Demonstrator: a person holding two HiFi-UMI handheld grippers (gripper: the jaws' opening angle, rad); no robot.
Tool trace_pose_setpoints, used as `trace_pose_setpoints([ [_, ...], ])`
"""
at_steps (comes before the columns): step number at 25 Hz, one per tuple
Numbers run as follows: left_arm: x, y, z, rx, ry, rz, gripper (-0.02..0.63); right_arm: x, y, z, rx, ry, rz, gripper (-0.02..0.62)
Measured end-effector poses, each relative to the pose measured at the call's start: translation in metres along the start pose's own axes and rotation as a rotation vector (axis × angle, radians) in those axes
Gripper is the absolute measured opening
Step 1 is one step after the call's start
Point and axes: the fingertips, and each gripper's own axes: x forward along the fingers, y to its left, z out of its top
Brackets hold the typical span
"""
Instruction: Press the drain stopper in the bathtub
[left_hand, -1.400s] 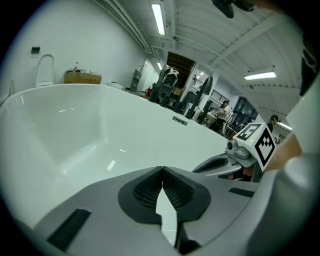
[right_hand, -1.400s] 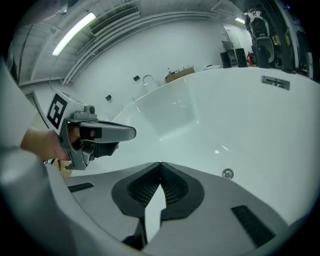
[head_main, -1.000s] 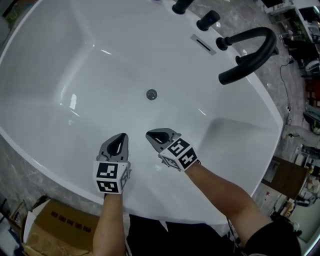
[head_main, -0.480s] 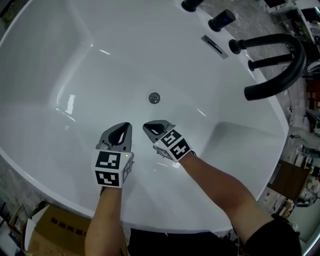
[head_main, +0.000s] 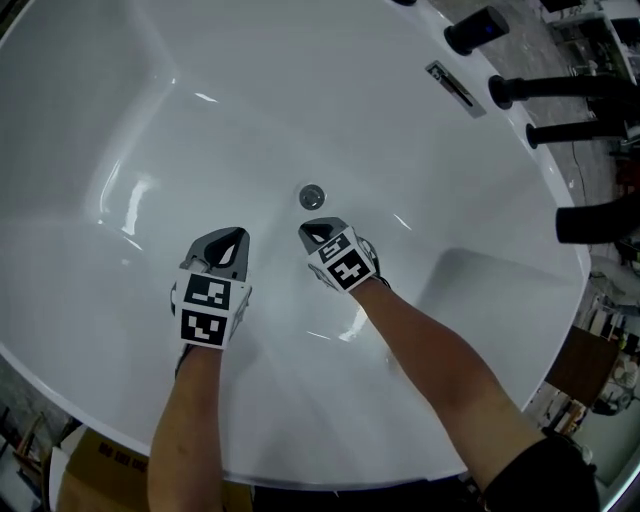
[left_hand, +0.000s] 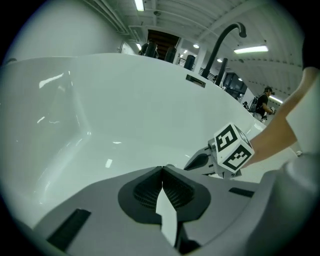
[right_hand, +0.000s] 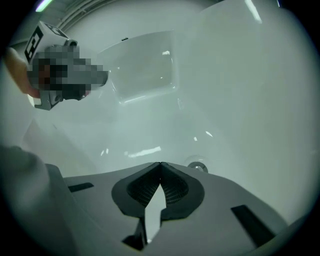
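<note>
Where the head view looked down into the bathtub (head_main: 200, 140), the drain stopper (head_main: 312, 196) sat at its bottom, with the right gripper (head_main: 318, 232) just short of it and the left gripper (head_main: 228, 243) off to the side. Left gripper view: jaws met tip to tip, nothing held. Right gripper view: jaws likewise together and empty, stopper just beyond them, slightly right. Judged to be the approach step. The next move called for setting the closed tips squarely on the stopper and pushing down.
</note>
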Motion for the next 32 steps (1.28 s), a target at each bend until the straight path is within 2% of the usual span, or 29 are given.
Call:
trace_pose_setpoints([
  [3,0.022,-0.004,-0.020,-0.002,0.032,-0.040,0.012,0.021,-0.022,-0.015,-0.046,0.031,-0.053,0.014],
  [7,0.044,0.007,-0.022,-0.016,0.033,-0.046,0.012,0.047,-0.051,-0.030,-0.044,0.067,-0.109,0.014],
  [11,0.061,0.020,-0.026,-0.041,0.025,-0.027,0.012,0.069,-0.071,-0.040,-0.046,0.103,-0.130,0.014],
  [14,0.071,0.013,-0.042,-0.035,0.041,-0.044,0.012,0.082,-0.082,-0.045,-0.040,0.124,-0.135,0.014],
  [17,0.078,0.005,-0.057,-0.029,0.067,-0.062,0.012,0.095,-0.085,-0.050,-0.077,0.154,-0.148,0.014],
  [20,0.084,0.004,-0.052,-0.051,0.044,-0.073,0.012,0.108,-0.089,-0.055,-0.126,0.191,-0.183,0.014],
  [24,0.087,0.005,-0.045,-0.055,0.018,-0.085,0.012,0.118,-0.095,-0.053,-0.113,0.219,-0.225,0.014],
  [32,0.088,0.007,-0.069,-0.072,0.075,-0.084,0.012,0.120,-0.091,-0.054,-0.172,0.264,-0.234,0.015],
])
